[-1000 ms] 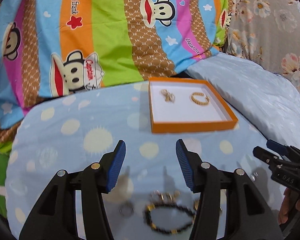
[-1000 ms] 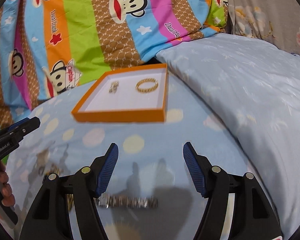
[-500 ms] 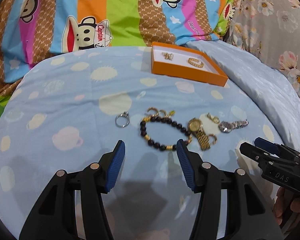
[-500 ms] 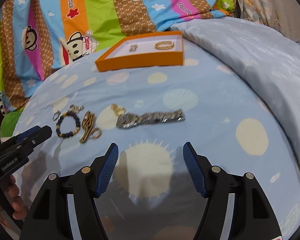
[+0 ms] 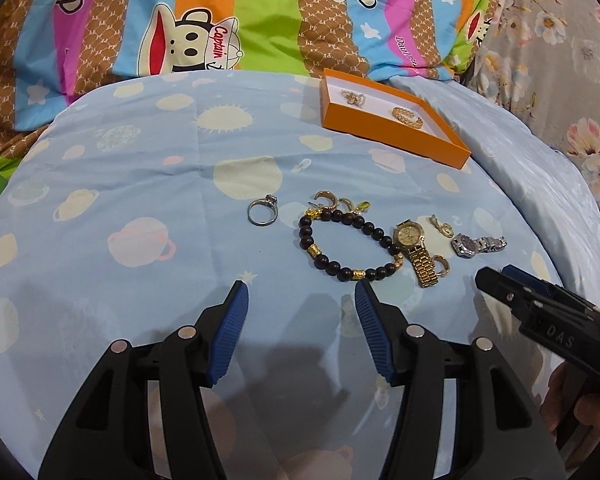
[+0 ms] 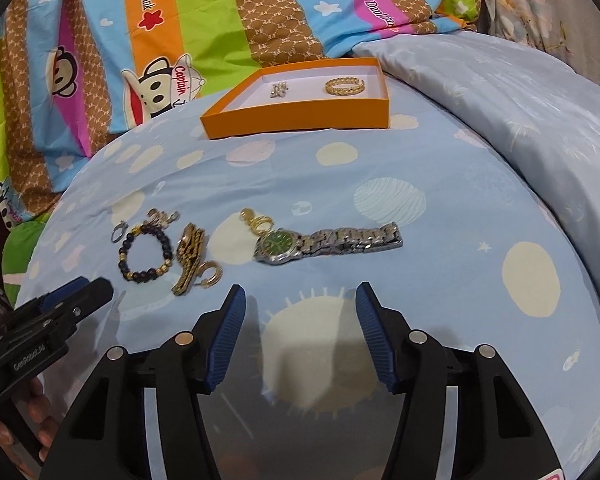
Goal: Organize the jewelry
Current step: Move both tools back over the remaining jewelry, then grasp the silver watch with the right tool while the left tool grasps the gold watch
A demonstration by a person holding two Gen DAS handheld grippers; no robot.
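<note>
- Left claw (image 5: 298, 300): spread wide, empty; black-bead bracelet with gold spacers (image 5: 346, 244) lies just ahead on the bed, limp, best pinched across the beads.
- Right claw (image 6: 300, 304): spread wide, empty; silver link-band watch with green dial (image 6: 320, 242) just ahead, heavier, probably slippery; grip the band.
- Orange shallow cardboard box (image 6: 300, 118): far ahead.
- Silver ring (image 5: 262, 212): clear in the left view only.
</note>
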